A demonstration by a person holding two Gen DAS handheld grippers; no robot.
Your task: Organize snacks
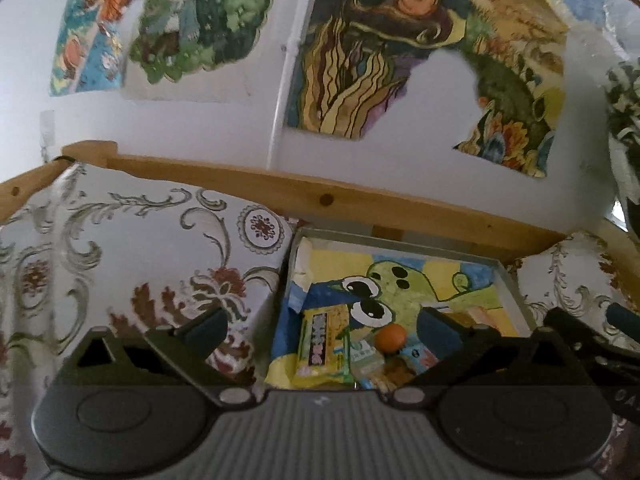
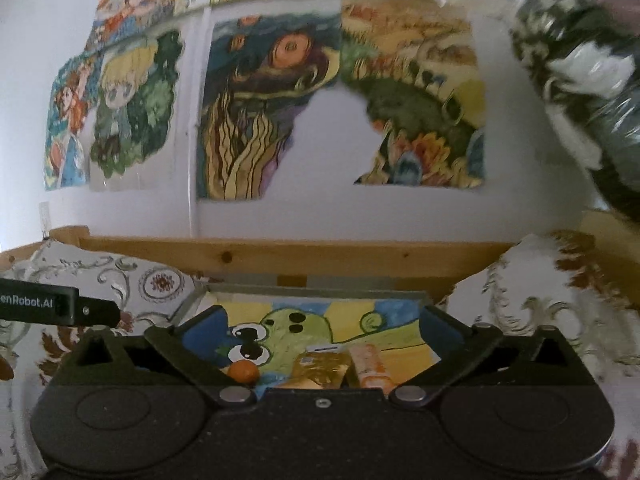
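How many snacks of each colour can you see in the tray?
From the left wrist view:
Yellow-green flat snack packet: 1
Round orange ball-shaped snack: 1
Pale green small packet: 1
Light blue small packet: 1
Total: 4; more lie half hidden.

Floral-sheeted bed (image 1: 132, 248); shallow grey tray (image 1: 516, 292) flat upon it

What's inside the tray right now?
The tray is lined with a frog drawing. On it lie a yellow-green snack packet, an orange ball and several smaller packets. The near end is hidden behind the gripper bodies.
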